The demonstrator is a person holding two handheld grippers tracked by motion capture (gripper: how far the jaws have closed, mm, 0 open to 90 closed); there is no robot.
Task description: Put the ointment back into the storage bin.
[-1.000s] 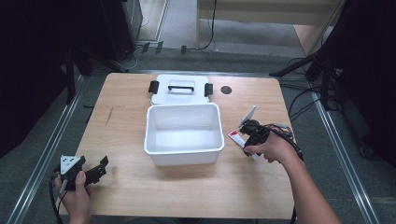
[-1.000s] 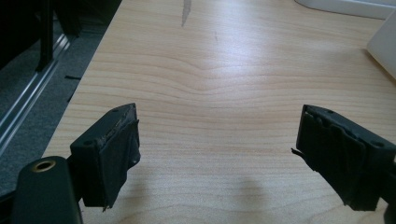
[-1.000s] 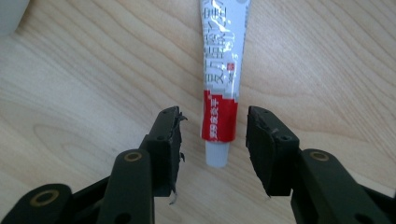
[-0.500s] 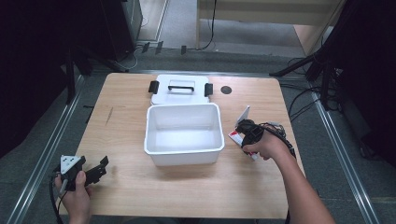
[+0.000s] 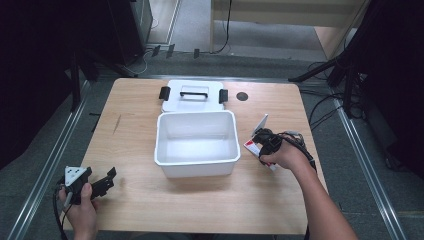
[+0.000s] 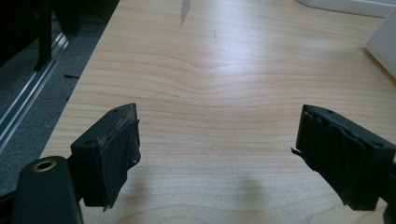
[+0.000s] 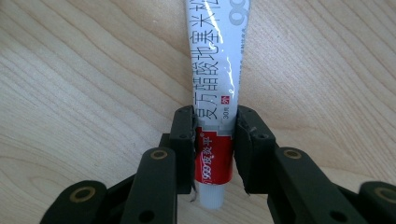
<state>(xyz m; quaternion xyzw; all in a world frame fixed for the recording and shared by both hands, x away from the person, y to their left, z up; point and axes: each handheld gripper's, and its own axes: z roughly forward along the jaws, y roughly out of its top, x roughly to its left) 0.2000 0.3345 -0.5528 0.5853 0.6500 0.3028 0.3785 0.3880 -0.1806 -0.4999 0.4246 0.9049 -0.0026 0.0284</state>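
The fingers (image 7: 183, 135) of the right gripper (image 7: 215, 140) have just been closing and now pinch a white-and-red tube (image 7: 215, 84) near its cap end, its long axis running straight out ahead between them, while the left gripper (image 6: 217, 154) stands wide apart over bare wood at the near left corner, gripping nothing. From above, the right gripper (image 5: 267, 142) holds the tube (image 5: 260, 131) just right of the open white bin (image 5: 196, 165), so this hand is by far the nearer for a drop into it. Beyond the bin, on the wooden table (image 5: 135, 125), lies its lid (image 5: 194, 96), then grey floor with cables.
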